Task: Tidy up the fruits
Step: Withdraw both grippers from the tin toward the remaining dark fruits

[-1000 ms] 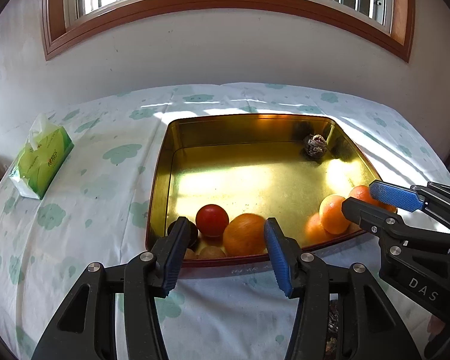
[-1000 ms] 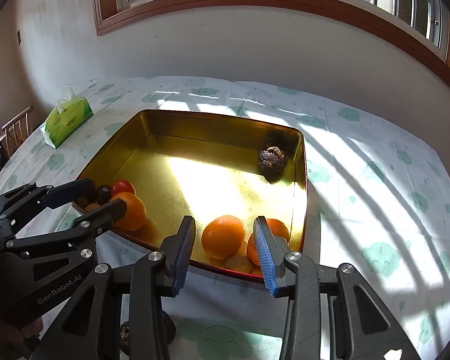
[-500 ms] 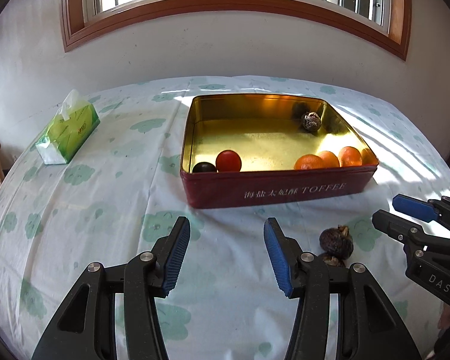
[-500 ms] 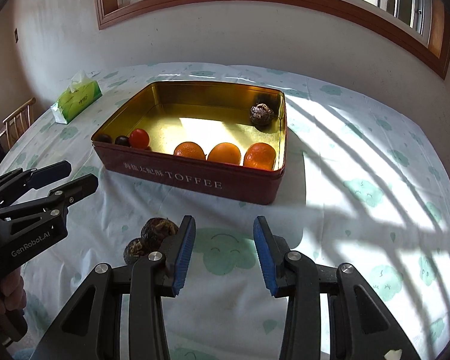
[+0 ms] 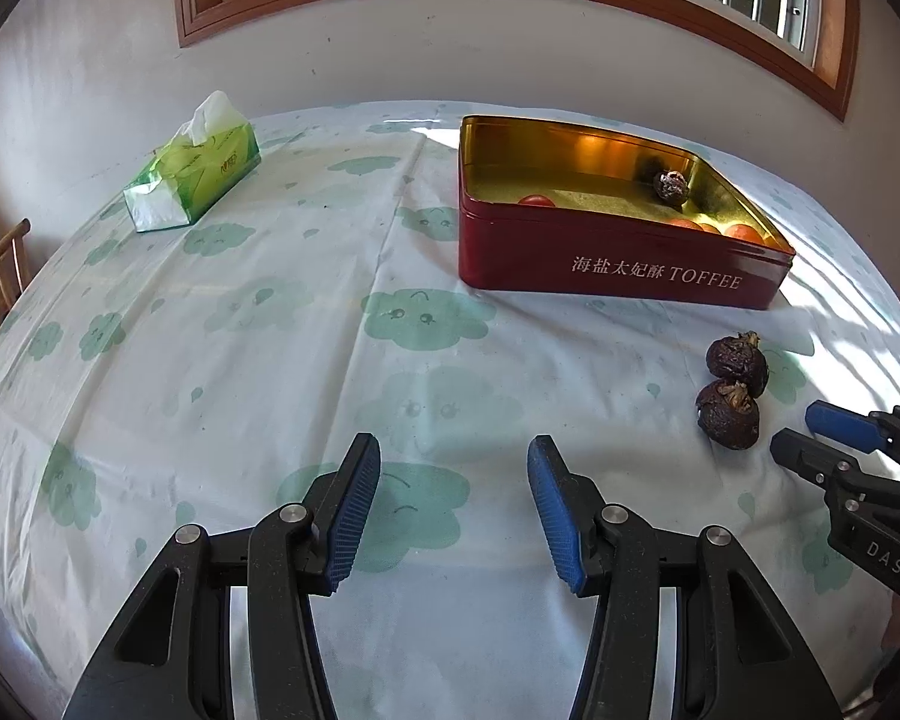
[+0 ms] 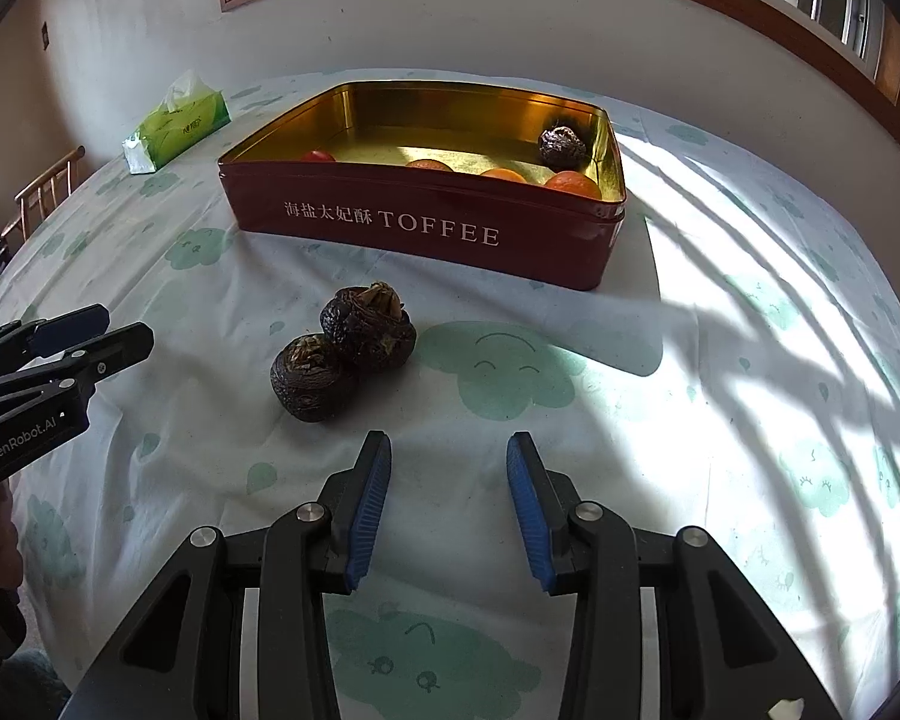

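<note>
A red toffee tin [image 6: 426, 228] [image 5: 618, 267] with a gold inside stands on the table; oranges [image 6: 573, 185], a red fruit [image 6: 317, 155] and one dark wrinkled fruit [image 6: 562, 145] lie in it. Two more dark wrinkled fruits [image 6: 369, 327] [image 6: 313, 378] lie touching each other on the cloth in front of the tin, also seen in the left wrist view [image 5: 738, 360] [image 5: 727, 414]. My right gripper [image 6: 447, 504] is open and empty, just short of them and to their right. My left gripper [image 5: 453, 510] is open and empty over bare cloth, left of the fruits.
A green tissue pack [image 5: 193, 174] lies at the far left of the table. A wooden chair [image 6: 45, 192] stands beyond the left edge. The wall and a window run behind the table. The cloth [image 6: 750, 360] right of the tin carries striped shadows.
Both grippers have pulled back from above the tin and sunk toward the near part of the table. The two loose dark fruits have come into view. Jaw openings look unchanged.
</note>
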`<state>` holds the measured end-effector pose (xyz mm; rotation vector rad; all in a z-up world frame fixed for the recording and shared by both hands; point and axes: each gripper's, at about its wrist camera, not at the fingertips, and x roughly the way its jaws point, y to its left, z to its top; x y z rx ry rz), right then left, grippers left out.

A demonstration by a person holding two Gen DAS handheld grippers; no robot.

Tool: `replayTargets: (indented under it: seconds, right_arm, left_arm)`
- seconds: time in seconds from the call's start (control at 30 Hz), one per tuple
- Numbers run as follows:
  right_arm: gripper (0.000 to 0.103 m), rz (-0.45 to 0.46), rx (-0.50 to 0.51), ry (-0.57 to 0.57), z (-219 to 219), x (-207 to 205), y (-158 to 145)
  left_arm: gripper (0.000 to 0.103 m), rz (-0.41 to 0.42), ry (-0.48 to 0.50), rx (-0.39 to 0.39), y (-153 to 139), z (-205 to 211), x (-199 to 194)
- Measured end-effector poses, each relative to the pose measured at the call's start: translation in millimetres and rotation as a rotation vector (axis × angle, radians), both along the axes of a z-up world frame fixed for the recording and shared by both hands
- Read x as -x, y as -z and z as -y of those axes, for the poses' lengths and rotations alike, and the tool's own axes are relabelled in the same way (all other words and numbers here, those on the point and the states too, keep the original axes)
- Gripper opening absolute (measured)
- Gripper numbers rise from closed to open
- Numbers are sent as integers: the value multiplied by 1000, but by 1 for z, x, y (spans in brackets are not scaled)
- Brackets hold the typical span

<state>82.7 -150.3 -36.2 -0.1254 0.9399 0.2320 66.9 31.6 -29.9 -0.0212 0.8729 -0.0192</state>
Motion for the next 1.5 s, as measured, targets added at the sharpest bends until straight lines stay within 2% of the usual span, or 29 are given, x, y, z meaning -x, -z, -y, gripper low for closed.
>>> replayTargets:
  seconds: [0.43,1.0,1.17,1.5]
  right_arm:
    - [38,32,1,-73,-29,-30,0]
    - [45,39,-15,-128,-52,-55,2]
    - [36,44,-18,-131,-53,-53,1]
    - [34,50,-13,-80,-32,-44,1]
  left_arm:
    - [53,-17,-3,12,7,-5,-2]
    - [53,-23,-16,11,6,-9,-7]
    - [53,-24,-9,11,6,-6,-8]
    - [53,-23,49,28,5,23,-10]
